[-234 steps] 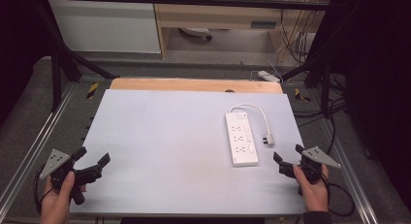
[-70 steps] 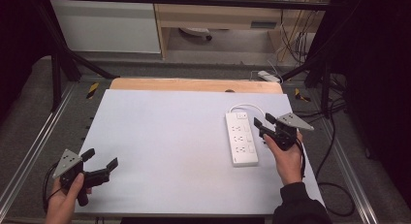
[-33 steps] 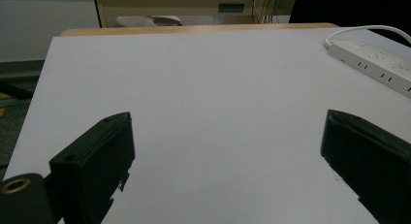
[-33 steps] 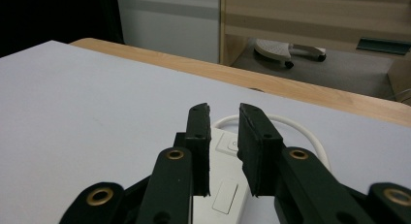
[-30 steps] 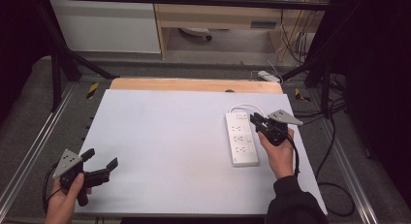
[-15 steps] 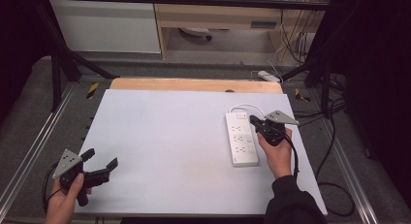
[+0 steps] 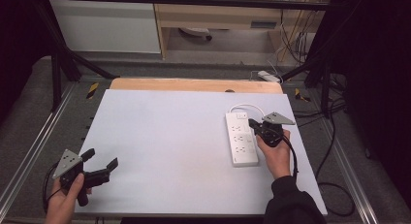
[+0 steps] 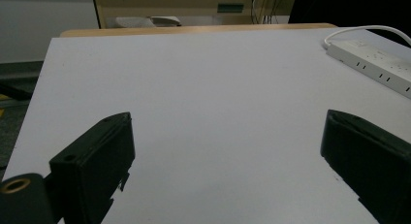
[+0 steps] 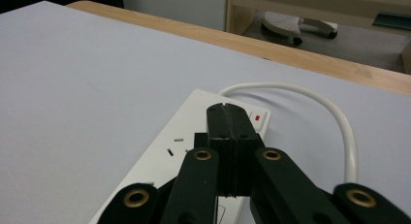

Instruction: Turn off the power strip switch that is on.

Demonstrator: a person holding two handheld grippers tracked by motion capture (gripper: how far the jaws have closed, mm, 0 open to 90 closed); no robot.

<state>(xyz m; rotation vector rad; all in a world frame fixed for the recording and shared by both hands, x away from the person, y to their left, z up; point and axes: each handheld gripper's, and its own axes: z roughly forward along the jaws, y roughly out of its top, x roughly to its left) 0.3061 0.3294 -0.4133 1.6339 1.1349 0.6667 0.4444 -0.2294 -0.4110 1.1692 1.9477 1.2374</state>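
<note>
Where right gripper (image 7: pixel 253 123) hovers closed, power strip (image 7: pixel 241 145), looped cord (image 7: pixel 247 107) adjacent.

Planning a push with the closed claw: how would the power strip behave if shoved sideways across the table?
The power strip looks like a rigid, flat plastic bar, so it would probably slide rather than tip or roll. The smooth table likely offers little grip. Its looped cord seems bendy and may drag, swinging that end.

The right claw (image 9: pixel 231 118) hides part of the power strip (image 9: pixel 184 146).
</note>
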